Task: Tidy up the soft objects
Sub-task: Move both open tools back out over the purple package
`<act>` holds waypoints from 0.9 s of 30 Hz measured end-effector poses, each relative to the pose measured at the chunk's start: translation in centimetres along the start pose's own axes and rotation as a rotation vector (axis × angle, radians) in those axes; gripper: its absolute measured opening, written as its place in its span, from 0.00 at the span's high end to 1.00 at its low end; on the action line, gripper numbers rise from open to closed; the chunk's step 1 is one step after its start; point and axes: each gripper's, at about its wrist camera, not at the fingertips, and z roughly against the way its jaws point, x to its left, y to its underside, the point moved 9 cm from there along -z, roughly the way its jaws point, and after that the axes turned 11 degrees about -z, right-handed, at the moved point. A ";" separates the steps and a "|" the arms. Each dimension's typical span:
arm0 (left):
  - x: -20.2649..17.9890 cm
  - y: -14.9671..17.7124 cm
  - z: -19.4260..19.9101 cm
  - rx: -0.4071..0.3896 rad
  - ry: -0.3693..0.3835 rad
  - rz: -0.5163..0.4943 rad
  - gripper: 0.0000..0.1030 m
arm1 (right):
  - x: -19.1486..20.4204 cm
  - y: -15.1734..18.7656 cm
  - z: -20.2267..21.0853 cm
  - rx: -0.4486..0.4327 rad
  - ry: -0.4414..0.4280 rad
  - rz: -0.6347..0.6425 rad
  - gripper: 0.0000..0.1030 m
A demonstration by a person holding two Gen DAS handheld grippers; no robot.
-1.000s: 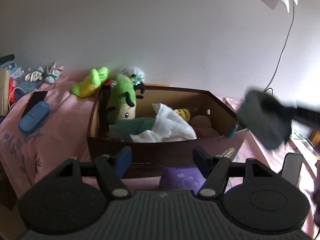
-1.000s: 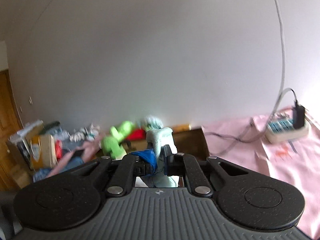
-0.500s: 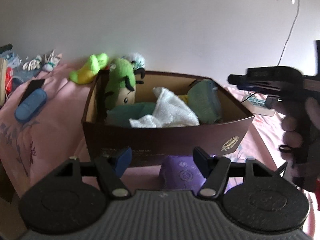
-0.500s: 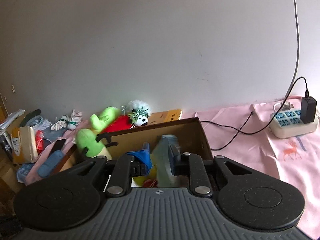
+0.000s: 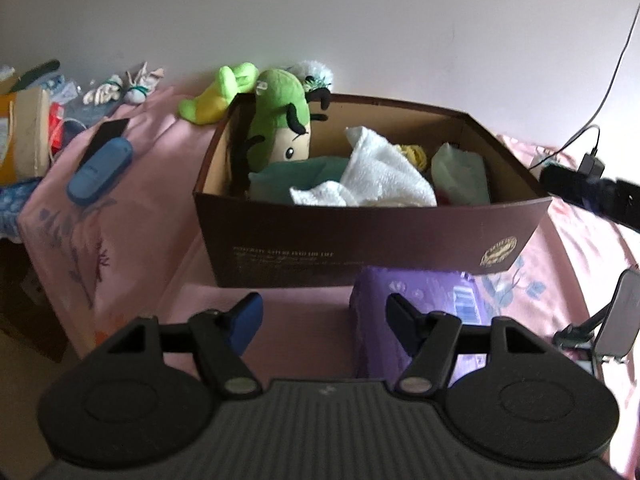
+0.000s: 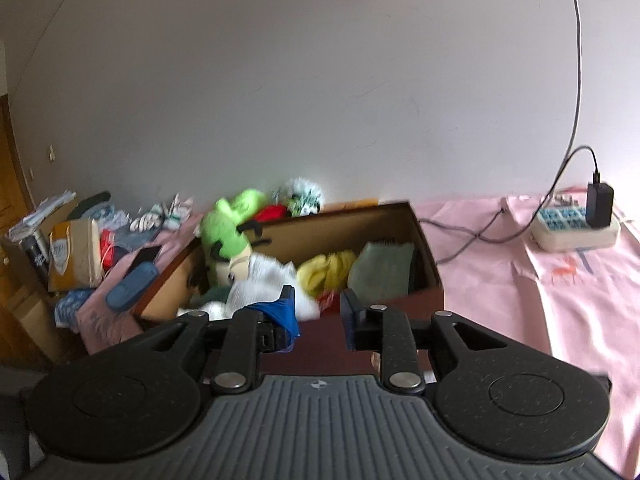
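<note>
A brown cardboard box [image 5: 360,236] stands on the pink cloth. In it are a green plush toy [image 5: 282,120], a white towel [image 5: 376,176], a teal cloth [image 5: 296,174], a yellow soft item [image 6: 326,270] and a pale green soft item [image 5: 460,174] at its right end, which also shows in the right wrist view [image 6: 382,268]. My left gripper [image 5: 322,318] is open and empty in front of the box, above a purple pack [image 5: 420,304]. My right gripper [image 6: 318,316] is open and empty, just outside the box's near right wall.
A yellow-green plush [image 5: 220,94] and a white fluffy toy [image 5: 316,76] lie behind the box. A blue case [image 5: 100,170] and clutter lie at the left. A power strip [image 6: 576,228] with cables sits at the right. A phone stand [image 5: 616,320] is near right.
My right gripper carried the pale green soft item over the box, opened and let it go into the right end, then drew back. My left gripper stayed open in front of the box.
</note>
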 end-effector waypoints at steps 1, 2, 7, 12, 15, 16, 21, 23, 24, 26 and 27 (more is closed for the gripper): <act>-0.2 0.2 0.2 0.004 -0.014 -0.011 0.33 | -0.1 0.5 0.3 0.010 -0.002 -0.010 0.93; -0.4 0.3 0.5 0.009 -0.025 -0.019 0.33 | -0.3 0.8 0.5 0.016 -0.003 -0.018 0.92; -1.1 1.2 1.6 0.031 -0.034 -0.022 0.33 | -0.4 2.5 2.4 0.023 -0.013 -0.016 0.91; -1.8 2.0 2.7 0.043 -0.065 -0.037 0.33 | -0.6 3.7 3.9 0.022 0.014 -0.010 0.91; -2.2 2.5 3.5 0.043 -0.078 -0.046 0.33 | -1.0 4.4 4.4 0.027 0.051 -0.018 0.90; -2.3 2.7 3.7 0.044 -0.085 -0.049 0.33 | -1.1 4.6 4.6 0.025 0.060 -0.025 0.90; -2.7 3.6 4.2 0.059 -0.113 -0.068 0.33 | -1.1 5.3 5.5 0.035 0.063 -0.032 0.90; -2.8 3.9 4.3 0.069 -0.117 -0.071 0.33 | -1.0 5.6 5.7 0.039 0.066 -0.016 0.89; -3.0 4.1 4.3 0.075 -0.118 -0.073 0.33 | -1.0 5.7 5.9 0.036 0.070 -0.012 0.89; -3.2 4.3 4.2 0.082 -0.123 -0.082 0.32 | -1.1 5.8 6.1 0.029 0.076 -0.005 0.89; -3.2 4.4 4.2 0.085 -0.127 -0.087 0.32 | -1.1 5.9 6.2 0.029 0.081 -0.004 0.89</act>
